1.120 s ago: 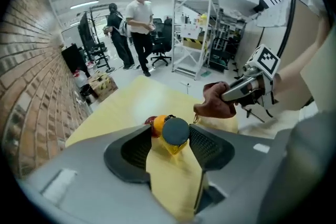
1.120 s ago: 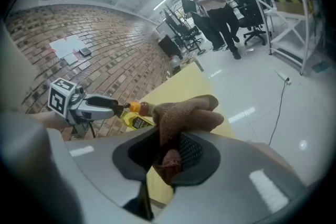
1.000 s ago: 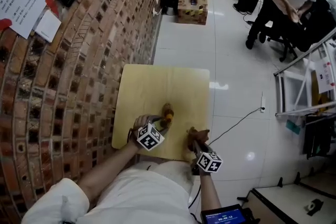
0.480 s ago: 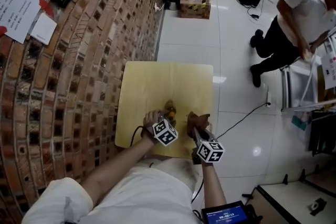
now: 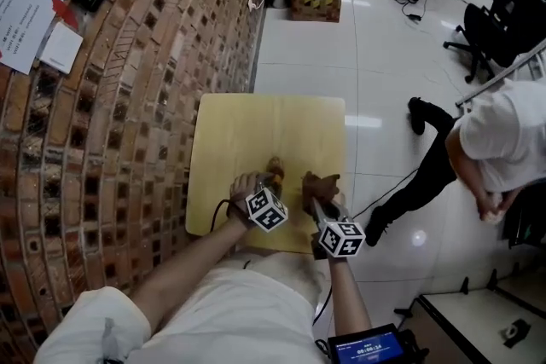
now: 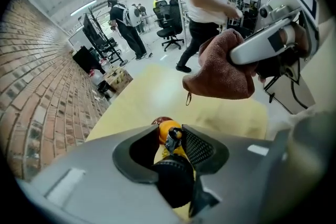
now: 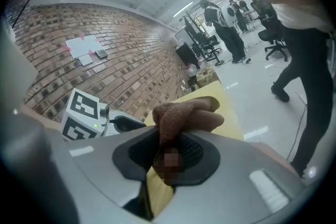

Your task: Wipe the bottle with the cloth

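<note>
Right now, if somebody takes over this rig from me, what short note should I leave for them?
Left tongs: closing around the bottle, which is between them over the table; no firm grip yet.
Right tongs: shut on the brown cloth, held in the air beside the bottle, not touching it.
Done: cloth picked up.
Left to do: grip the bottle, wipe it.

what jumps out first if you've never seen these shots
A bunched brown cloth is clamped in the right claw and held above the yellow table. Beside it, the left claw is closing around a small orange bottle between its jaws. A brick wall runs along the table's left side.
</note>
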{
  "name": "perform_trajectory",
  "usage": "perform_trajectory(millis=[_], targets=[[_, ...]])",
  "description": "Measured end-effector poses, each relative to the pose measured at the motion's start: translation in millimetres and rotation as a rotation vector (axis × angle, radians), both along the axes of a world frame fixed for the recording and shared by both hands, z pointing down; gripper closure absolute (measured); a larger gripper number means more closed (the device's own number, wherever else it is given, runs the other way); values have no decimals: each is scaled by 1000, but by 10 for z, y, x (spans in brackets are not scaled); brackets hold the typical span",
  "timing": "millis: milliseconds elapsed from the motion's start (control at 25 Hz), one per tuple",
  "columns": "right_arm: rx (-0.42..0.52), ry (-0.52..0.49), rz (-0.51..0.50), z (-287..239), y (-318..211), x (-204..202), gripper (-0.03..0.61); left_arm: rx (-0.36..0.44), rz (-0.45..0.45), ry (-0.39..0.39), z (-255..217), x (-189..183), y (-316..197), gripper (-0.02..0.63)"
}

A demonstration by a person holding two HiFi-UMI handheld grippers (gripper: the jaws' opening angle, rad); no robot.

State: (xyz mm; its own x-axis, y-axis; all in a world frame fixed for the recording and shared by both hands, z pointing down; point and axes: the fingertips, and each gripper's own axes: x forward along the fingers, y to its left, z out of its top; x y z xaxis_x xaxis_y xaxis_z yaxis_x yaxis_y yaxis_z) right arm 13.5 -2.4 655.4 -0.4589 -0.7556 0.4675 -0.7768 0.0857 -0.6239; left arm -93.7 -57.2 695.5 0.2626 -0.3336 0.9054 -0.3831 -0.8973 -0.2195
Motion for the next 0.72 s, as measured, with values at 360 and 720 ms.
perform_trajectory(millis=[360,720], targets=[[98,-124,-111,-151,-65,-253,511,-150,126,79,-128,-137,234,463],[68,-98,-325,120,-305,-1127,511,-154,215,81,-112,-141,416,465]])
